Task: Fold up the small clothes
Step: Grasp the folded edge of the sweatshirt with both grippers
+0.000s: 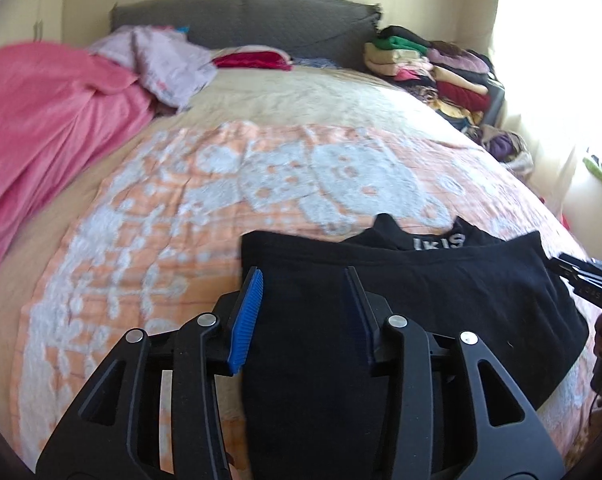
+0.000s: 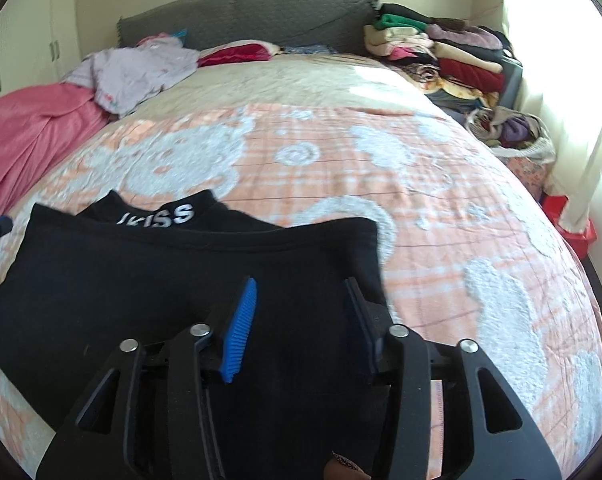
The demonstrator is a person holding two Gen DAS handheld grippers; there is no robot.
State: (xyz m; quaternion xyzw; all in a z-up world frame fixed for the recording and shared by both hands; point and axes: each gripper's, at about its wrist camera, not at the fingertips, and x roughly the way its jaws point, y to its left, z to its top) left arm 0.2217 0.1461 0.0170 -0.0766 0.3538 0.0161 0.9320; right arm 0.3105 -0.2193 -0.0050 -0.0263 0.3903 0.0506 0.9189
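- Left wrist view: the left gripper (image 1: 303,316) is hovering over the near left part of the black garment (image 1: 421,292), its jaws standing apart with only dark cloth showing below the gap; the blue pads (image 1: 247,320) are not pressing on anything.
- The black garment is lying spread on the orange-and-white patterned bedspread (image 1: 161,208), near the front edge of the bed, with its white-lettered waistband (image 1: 441,240) pointing to the far side.
- Its long axis is running left to right across the scene, so each gripper is sitting over one end of it.
- In the right wrist view, the right gripper (image 2: 301,314) is hanging over the near right part of the garment (image 2: 141,280), jaws likewise parted and clamped on nothing.
- The garment's right edge (image 2: 375,256) is lying just beyond the right gripper's right finger, so that hand is nearer to this side; the left edge is falling to the left hand.
- Judging from this, the next fold is likely turning on whichever side edge is being picked up and carried across the long axis.
- Whether the fingertips are touching the cloth, I cannot tell.
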